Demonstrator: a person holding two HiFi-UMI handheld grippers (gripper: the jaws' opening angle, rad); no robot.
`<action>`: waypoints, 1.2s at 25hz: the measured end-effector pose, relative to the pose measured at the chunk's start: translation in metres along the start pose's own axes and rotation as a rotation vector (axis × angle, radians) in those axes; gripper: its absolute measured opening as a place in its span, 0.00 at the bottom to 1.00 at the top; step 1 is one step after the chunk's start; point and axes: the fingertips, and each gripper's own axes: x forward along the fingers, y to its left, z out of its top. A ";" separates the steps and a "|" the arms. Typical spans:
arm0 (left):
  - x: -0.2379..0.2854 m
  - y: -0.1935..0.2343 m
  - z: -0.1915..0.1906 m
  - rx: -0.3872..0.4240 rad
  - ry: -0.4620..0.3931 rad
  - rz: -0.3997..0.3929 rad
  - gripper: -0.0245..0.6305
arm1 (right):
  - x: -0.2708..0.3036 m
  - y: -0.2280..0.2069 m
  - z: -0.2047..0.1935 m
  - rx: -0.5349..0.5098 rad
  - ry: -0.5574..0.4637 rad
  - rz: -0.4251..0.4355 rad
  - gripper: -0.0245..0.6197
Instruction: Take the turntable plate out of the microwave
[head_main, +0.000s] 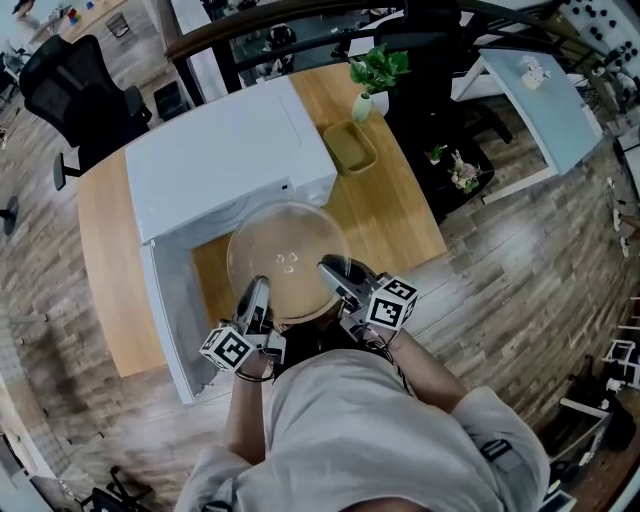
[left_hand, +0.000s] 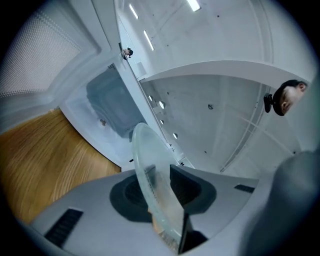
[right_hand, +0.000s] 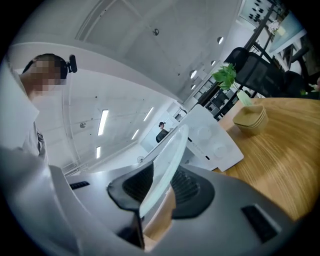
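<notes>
The clear glass turntable plate (head_main: 288, 262) hangs roughly level in front of the white microwave (head_main: 220, 160), outside its cavity. My left gripper (head_main: 256, 295) is shut on the plate's near-left rim. My right gripper (head_main: 335, 272) is shut on its near-right rim. In the left gripper view the plate's edge (left_hand: 150, 175) runs between the dark pads of the left gripper (left_hand: 160, 186). The right gripper view shows the rim (right_hand: 167, 162) clamped the same way in the right gripper (right_hand: 159, 186). The microwave door (head_main: 170, 320) stands open to the left.
The microwave stands on a wooden table (head_main: 390, 225). Behind its right side lie a tan bowl (head_main: 350, 147) and a small plant in a vase (head_main: 375, 78). A black office chair (head_main: 75, 90) is at far left and a pale table (head_main: 540, 100) at far right.
</notes>
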 end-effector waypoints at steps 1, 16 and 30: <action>0.001 -0.004 0.000 0.010 -0.007 -0.003 0.22 | -0.003 0.001 0.003 -0.001 -0.006 0.012 0.21; 0.023 -0.077 0.016 0.139 -0.077 -0.090 0.21 | -0.028 0.027 0.070 -0.094 -0.101 0.109 0.21; 0.040 -0.106 0.035 0.208 -0.110 -0.152 0.22 | -0.029 0.039 0.105 -0.157 -0.162 0.147 0.21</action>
